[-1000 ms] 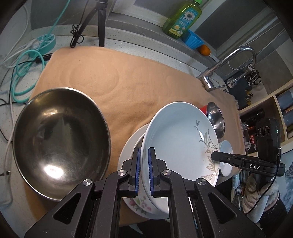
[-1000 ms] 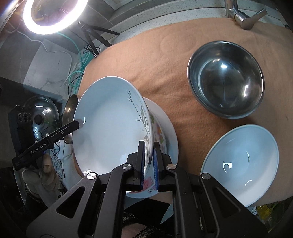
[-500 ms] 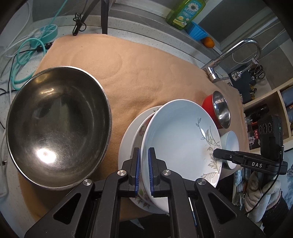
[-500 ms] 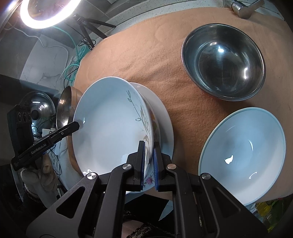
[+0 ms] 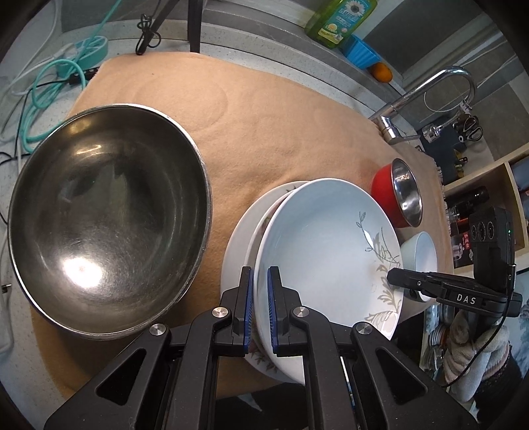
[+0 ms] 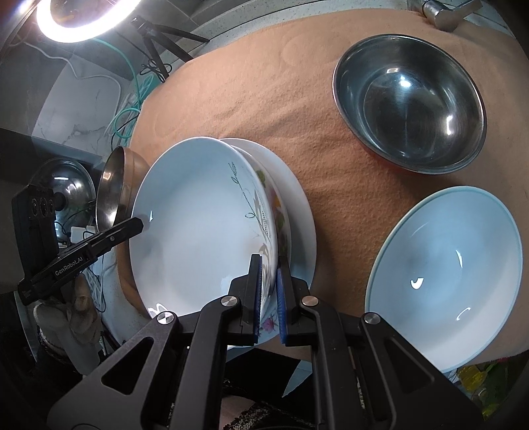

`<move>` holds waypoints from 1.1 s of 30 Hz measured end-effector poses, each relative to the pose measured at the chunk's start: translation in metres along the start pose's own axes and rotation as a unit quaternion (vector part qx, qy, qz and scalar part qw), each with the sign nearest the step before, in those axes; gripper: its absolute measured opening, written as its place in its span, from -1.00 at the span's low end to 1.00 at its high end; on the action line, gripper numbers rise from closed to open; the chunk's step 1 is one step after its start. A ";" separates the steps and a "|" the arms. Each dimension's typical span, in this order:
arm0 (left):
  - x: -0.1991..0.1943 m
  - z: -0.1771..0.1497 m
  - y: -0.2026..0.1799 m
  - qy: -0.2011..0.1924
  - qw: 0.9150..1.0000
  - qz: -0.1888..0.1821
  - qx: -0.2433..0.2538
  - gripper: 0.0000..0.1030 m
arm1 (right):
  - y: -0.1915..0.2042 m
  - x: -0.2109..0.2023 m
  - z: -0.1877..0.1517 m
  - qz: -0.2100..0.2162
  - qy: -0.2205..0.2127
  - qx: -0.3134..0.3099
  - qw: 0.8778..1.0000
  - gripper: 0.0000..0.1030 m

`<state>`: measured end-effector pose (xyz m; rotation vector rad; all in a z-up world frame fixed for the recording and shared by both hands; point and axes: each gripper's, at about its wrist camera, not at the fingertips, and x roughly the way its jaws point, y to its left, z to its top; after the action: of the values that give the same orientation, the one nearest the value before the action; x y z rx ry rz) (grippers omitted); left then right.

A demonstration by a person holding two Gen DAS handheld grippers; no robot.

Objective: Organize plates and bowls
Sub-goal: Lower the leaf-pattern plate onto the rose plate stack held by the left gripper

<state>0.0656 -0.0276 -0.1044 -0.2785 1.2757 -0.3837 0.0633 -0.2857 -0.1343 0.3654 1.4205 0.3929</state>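
A white deep plate with a grey leaf pattern (image 5: 330, 244) (image 6: 198, 225) is gripped on opposite rims by both grippers. My left gripper (image 5: 261, 307) is shut on its near rim; my right gripper (image 6: 268, 297) is shut on the other rim. The plate sits tilted just over a flowered plate (image 5: 261, 355) (image 6: 277, 218) stacked on a plain white plate (image 5: 236, 241) (image 6: 297, 205). A large steel bowl (image 5: 105, 215) stands to the left. A red-sided steel bowl (image 5: 401, 195) (image 6: 410, 102) and a pale blue bowl (image 6: 446, 274) (image 5: 421, 253) stand to the right.
A tan cloth (image 5: 264, 115) covers the counter. A faucet (image 5: 429, 96), dish soap bottle (image 5: 340, 16), blue cup (image 5: 362, 54) and orange (image 5: 382, 72) are at the back. Cables (image 5: 49, 82) lie at the left. A ring light (image 6: 79, 16) on a tripod stands behind.
Both grippers have carried the leaf plate down closer over the stacked plates. The bowls have not moved on the cloth.
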 end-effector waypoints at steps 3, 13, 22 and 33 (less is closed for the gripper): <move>0.001 0.000 0.000 0.000 1.000 0.000 -0.001 -0.87 | 0.000 0.000 -0.001 -0.002 -0.001 -0.002 1.000 -0.84; 0.004 -0.003 0.002 0.004 1.000 0.004 -0.003 -0.87 | 0.003 0.001 -0.003 -0.011 0.002 -0.010 1.000 -0.84; 0.004 -0.003 0.002 0.000 1.000 0.008 0.000 -0.87 | 0.006 0.003 -0.002 -0.017 0.007 -0.020 1.000 -0.84; 0.006 -0.001 0.000 0.005 1.000 0.009 0.002 -0.87 | 0.005 0.004 0.001 -0.011 0.016 -0.013 1.000 -0.80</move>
<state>0.0664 -0.0305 -0.1096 -0.2620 1.2867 -0.3734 0.0648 -0.2797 -0.1355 0.3230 1.4472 0.4001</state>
